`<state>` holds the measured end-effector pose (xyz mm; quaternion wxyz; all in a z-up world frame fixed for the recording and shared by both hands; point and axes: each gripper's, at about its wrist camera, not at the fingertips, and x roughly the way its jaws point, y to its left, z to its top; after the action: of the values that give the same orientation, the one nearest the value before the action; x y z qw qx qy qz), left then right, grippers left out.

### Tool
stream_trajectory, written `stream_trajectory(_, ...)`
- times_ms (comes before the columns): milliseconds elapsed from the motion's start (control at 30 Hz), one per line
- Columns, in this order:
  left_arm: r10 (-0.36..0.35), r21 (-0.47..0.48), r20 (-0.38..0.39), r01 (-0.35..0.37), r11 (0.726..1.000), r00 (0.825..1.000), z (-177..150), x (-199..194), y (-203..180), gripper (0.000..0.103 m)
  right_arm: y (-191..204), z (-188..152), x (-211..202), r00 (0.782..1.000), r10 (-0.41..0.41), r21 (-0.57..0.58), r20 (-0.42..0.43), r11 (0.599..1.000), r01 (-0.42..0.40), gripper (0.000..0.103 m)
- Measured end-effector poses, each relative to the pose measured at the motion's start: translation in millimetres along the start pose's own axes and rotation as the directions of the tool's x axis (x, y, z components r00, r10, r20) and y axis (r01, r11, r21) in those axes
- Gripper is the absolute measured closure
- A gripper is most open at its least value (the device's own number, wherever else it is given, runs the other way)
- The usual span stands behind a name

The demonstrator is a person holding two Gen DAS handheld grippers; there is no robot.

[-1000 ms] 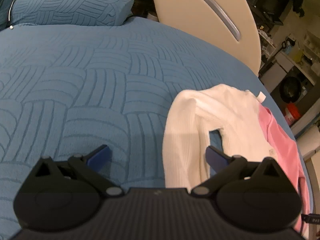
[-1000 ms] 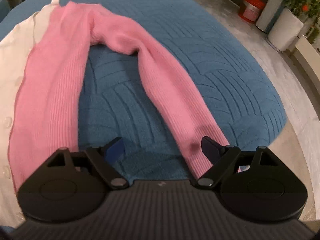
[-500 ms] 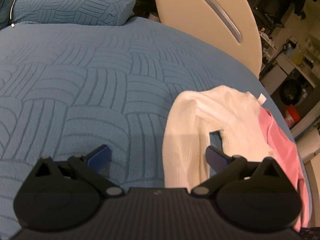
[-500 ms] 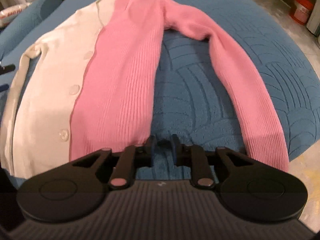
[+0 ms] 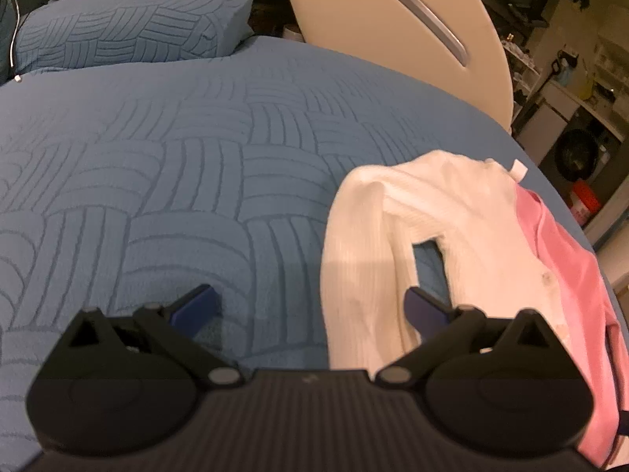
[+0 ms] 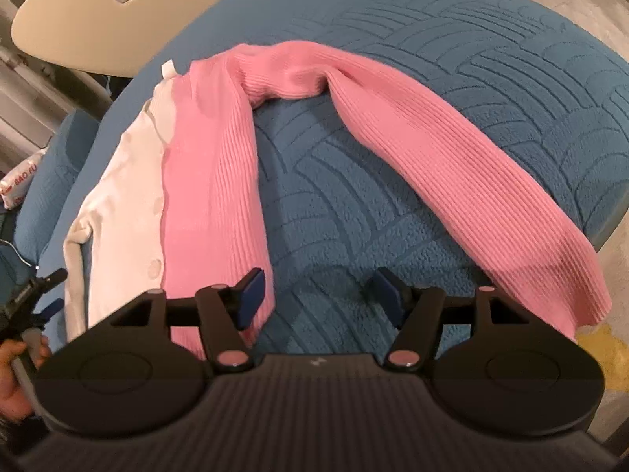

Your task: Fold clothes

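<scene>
You have hardly begun the folding: the ribbed knit cardigan, half white and half pink (image 6: 212,181), lies buttoned and spread flat on the blue quilted bedspread (image 5: 165,181), body straight, and neither sleeve is turned in. The pink sleeve (image 6: 452,173) arcs away from the shoulder and runs out to the bed's edge, its cuff reaching just past the edge. The white sleeve (image 5: 361,259) bends at the shoulder and lies down alongside the white half, with a small gap of bedspread showing between them. So everything is left — both sleeves to bring across the body, then the body to double over.

Your right gripper (image 6: 316,295) has just been opening, and its jaws stand moderately apart with nothing between them but bare bedspread; it is released, gripping nothing. Its left blue pad (image 6: 251,295) sits over the hem edge of the pink half, though whether it touches the knit I cannot tell. The pink sleeve's cuff lies off to the other side, apart from the right pad.

Your left gripper (image 5: 310,308) is wide open and empty as well — one pad is over plain bedspread, the other is at the inner edge of the white sleeve, which crosses the gap between the pads without being pinched
</scene>
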<state>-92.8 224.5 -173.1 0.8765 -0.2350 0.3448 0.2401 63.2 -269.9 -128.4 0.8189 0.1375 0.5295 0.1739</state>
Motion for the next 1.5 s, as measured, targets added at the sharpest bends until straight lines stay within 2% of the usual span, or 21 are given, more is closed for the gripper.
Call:
stream_trajectory(1067, 0.008, 0.028, 0.002, -0.009, 1.0, 1.0, -1, 0, -1, 0.0, 2, -7, -10, 1.0, 0.001, 0.011, 0.004, 1.0, -0.001, 0.038)
stream_trajectory(1500, 0.002, 0.009, 0.001, -0.002, 1.0, 1.0, 0, 0, 0, 0.0, 2, -9, -12, 1.0, -0.003, 0.008, 0.005, 1.0, 0.003, 0.038)
